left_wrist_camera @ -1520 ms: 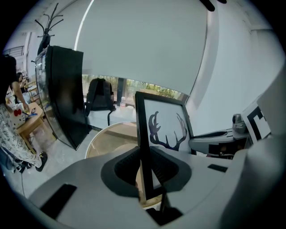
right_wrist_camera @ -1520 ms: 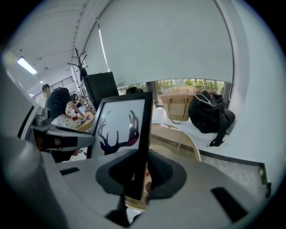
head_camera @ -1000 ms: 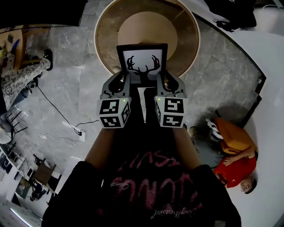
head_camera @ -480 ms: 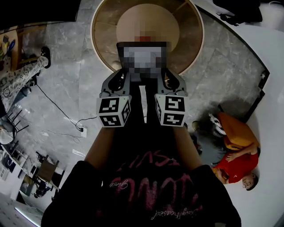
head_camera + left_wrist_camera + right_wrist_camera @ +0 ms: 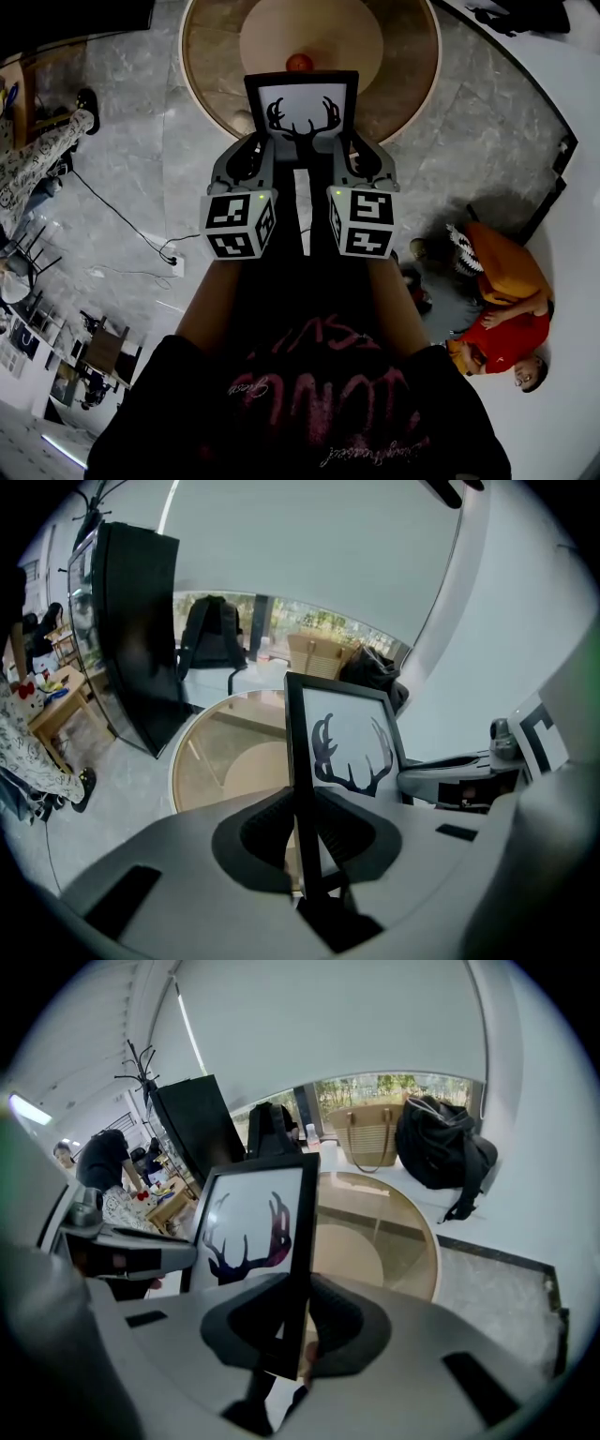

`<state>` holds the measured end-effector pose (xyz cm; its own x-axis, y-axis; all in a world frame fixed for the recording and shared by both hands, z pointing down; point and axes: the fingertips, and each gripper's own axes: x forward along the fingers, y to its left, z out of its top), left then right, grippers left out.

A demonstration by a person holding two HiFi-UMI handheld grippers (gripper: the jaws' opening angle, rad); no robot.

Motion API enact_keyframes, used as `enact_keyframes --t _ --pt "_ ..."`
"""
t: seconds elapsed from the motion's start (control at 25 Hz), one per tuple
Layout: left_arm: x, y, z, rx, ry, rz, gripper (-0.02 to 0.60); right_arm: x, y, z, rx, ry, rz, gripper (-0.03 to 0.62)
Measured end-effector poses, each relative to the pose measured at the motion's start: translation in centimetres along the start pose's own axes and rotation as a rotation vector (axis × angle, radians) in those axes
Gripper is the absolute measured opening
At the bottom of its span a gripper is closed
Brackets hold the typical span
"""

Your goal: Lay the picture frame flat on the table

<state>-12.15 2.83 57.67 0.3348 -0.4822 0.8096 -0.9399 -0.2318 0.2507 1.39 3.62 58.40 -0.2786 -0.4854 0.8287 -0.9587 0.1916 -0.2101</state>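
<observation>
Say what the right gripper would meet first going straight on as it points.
The right gripper, shut on the picture frame, points toward the round table; that probably comes first, though depth is unclear.

Upper centre: picture frame [image 5: 302,114] overlapping the lower edge of the counter [image 5: 410,77]. The left tool [image 5: 251,161] clamps its left edge, the right tool [image 5: 362,161] its right edge.

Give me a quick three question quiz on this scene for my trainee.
1. True or false: the picture frame lies flat on the round table.
2. The left tongs and right tongs are: A both open, B both shut on the frame's edges, C one open.
3. Fill in: the frame's picture shows a deer's ____.
Key: 1 false, it is held up in the air. 2 B. 3 antlers.
</observation>
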Motion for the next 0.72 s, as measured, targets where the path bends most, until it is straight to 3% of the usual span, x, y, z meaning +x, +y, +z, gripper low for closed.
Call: enact_keyframes --t 0.72 --pt "3.2 1.7 -4.4 -0.019 0.076 0.0 0.071 3.7 0.1 -4.3 0.023 0.076 0.0 0.081"
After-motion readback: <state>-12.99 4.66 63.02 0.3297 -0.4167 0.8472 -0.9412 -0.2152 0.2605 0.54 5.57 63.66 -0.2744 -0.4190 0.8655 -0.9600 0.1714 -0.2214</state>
